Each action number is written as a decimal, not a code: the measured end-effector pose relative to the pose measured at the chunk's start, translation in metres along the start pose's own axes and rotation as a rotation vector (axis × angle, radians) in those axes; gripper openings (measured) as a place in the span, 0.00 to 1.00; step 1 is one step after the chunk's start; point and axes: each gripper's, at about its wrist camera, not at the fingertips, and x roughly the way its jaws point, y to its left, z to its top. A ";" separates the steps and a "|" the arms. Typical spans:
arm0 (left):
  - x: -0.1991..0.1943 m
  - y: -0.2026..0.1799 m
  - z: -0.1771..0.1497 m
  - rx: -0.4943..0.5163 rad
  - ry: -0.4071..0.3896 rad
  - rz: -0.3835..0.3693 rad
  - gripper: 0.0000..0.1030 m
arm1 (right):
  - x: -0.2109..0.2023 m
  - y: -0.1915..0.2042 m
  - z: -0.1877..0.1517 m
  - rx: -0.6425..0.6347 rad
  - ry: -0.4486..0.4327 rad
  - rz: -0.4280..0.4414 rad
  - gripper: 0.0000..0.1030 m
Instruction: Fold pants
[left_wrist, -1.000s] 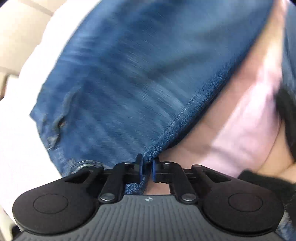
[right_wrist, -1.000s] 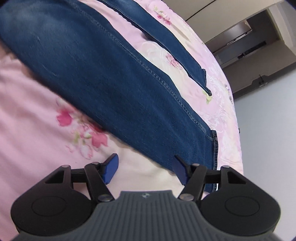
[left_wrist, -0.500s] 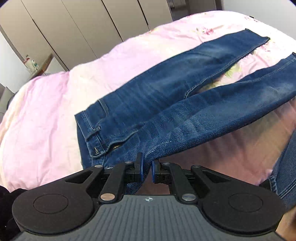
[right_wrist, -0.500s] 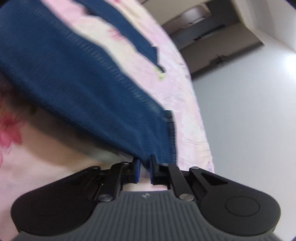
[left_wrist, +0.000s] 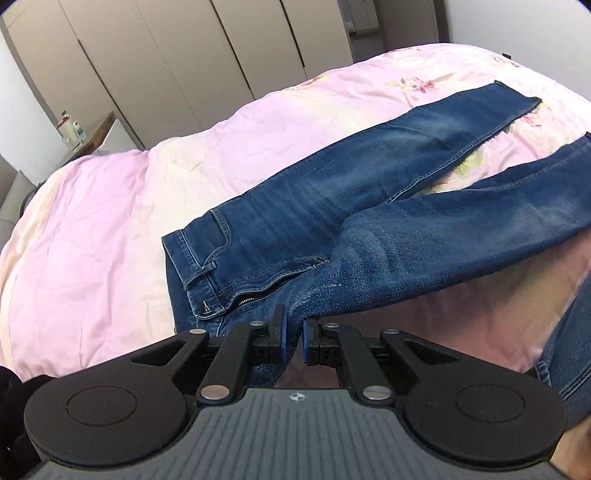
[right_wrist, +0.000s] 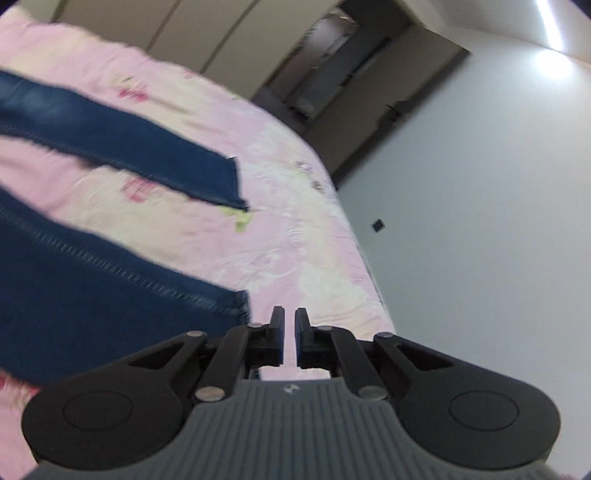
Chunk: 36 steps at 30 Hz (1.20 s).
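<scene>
Between the left claw's (left_wrist: 293, 334) nearly closed pads sits the jeans' (left_wrist: 369, 221) waistband, right claw (right_wrist: 289, 334) unclear.

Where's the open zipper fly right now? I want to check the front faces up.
In the left wrist view, the zipper fly lies just beyond the left gripper, near the waistband.

- We see soft, even daylight in the left wrist view, sharp throughout, with fisheye bending at the edges.
- We find the right wrist view motion-blurred, the jeans (right_wrist: 92, 295) smeared, a ceiling light strip (right_wrist: 550, 26) glaring top right.
</scene>
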 end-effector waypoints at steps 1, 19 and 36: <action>0.002 0.001 0.000 0.001 0.002 -0.002 0.08 | 0.000 0.012 -0.009 -0.041 0.015 0.030 0.09; 0.012 0.008 0.031 -0.024 0.038 0.048 0.08 | 0.023 0.112 -0.047 -0.266 -0.129 0.088 0.00; 0.174 0.062 0.160 0.143 0.114 0.111 0.07 | 0.135 0.087 0.206 -0.195 -0.076 -0.055 0.00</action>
